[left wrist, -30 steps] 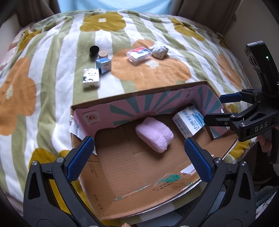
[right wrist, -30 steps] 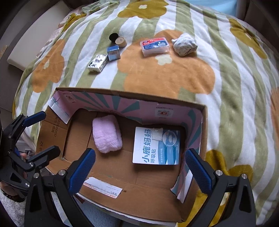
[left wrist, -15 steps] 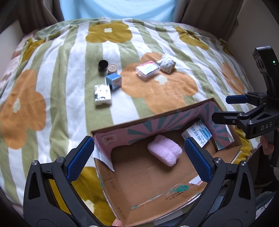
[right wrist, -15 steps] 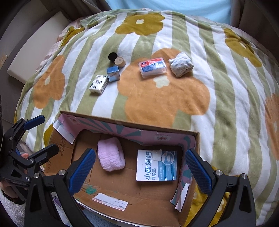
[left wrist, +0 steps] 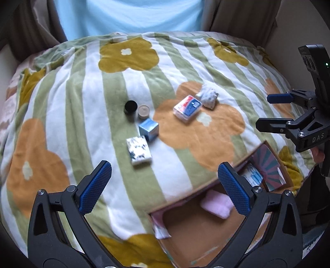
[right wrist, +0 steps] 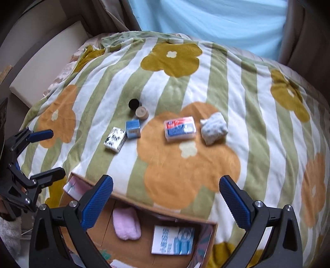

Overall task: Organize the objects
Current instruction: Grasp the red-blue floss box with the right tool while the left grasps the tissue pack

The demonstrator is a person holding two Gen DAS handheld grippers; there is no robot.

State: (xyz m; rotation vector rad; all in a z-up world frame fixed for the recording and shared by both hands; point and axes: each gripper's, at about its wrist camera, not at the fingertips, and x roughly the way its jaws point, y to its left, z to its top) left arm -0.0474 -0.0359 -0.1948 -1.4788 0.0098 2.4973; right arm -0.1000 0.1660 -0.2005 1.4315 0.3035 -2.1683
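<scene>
Several small items lie on the flowered blanket: a black-and-white packet [left wrist: 139, 150] [right wrist: 115, 139], a blue box [left wrist: 148, 128] [right wrist: 133, 128], a black cap [left wrist: 130, 106] [right wrist: 133, 103], a tan round lid [left wrist: 143, 111] [right wrist: 141, 112], a red-and-blue plastic case [left wrist: 187, 107] [right wrist: 179, 128] and a grey-white pouch [left wrist: 209, 95] [right wrist: 213, 127]. An open cardboard box [left wrist: 185, 230] [right wrist: 132, 247] holds a pink cloth [left wrist: 215, 206] [right wrist: 126, 225] and a blue-white packet [right wrist: 173, 240]. My left gripper [left wrist: 165, 185] and right gripper [right wrist: 166, 200] both hang open and empty above the box's far wall.
The striped blanket [right wrist: 257, 127] covers a bed with a pale blue sheet [left wrist: 127, 18] behind it. A cream board [right wrist: 41, 70] leans at the left. Brown curtains frame the back. The other gripper shows at each view's side edge.
Both grippers have lifted and tilted away from the box toward the items on the blanket. The box has slid to the bottom of both views. Nothing was picked up.
</scene>
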